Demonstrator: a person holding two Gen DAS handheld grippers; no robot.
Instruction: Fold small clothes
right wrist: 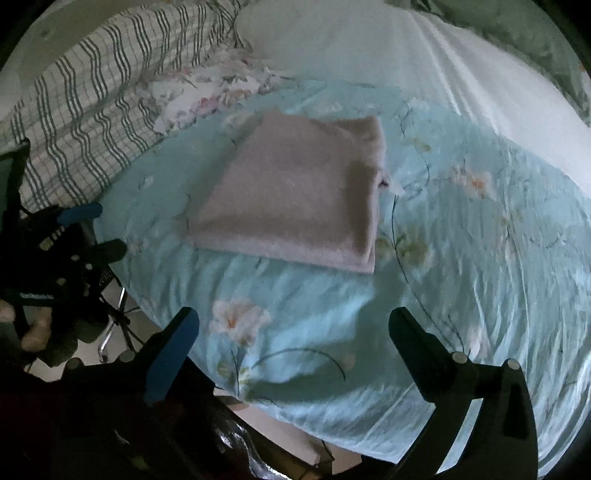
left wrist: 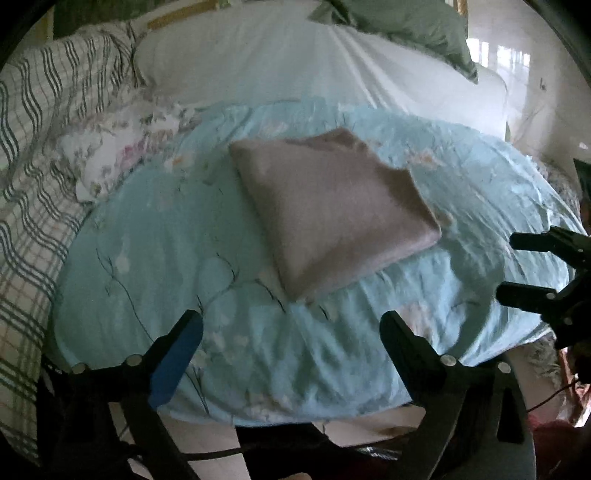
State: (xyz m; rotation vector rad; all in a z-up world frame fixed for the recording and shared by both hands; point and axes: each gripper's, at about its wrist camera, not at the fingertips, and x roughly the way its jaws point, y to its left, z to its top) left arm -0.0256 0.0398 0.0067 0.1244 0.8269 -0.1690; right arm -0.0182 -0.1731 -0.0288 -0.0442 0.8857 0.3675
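Note:
A folded mauve-grey garment (left wrist: 332, 210) (right wrist: 295, 192) lies flat on the light blue flowered quilt (left wrist: 155, 258) (right wrist: 461, 258). My left gripper (left wrist: 291, 325) hovers above the quilt on the near side of the garment, jaws wide apart, nothing between them. My right gripper (right wrist: 293, 325) also hangs over the quilt short of the garment, open and empty. In the left wrist view the right gripper (left wrist: 517, 266) shows at the right edge. In the right wrist view the left gripper (right wrist: 99, 229) shows at the left edge, held by a hand.
A checked and wavy-striped blanket (left wrist: 40, 129) (right wrist: 92, 99) lies to the left, with a flowered cloth (left wrist: 110, 158) (right wrist: 207, 88) beside it. A white sheet (left wrist: 295, 62) and a green pillow (left wrist: 413, 26) lie beyond. The bed's near edge drops to the floor (right wrist: 280, 424).

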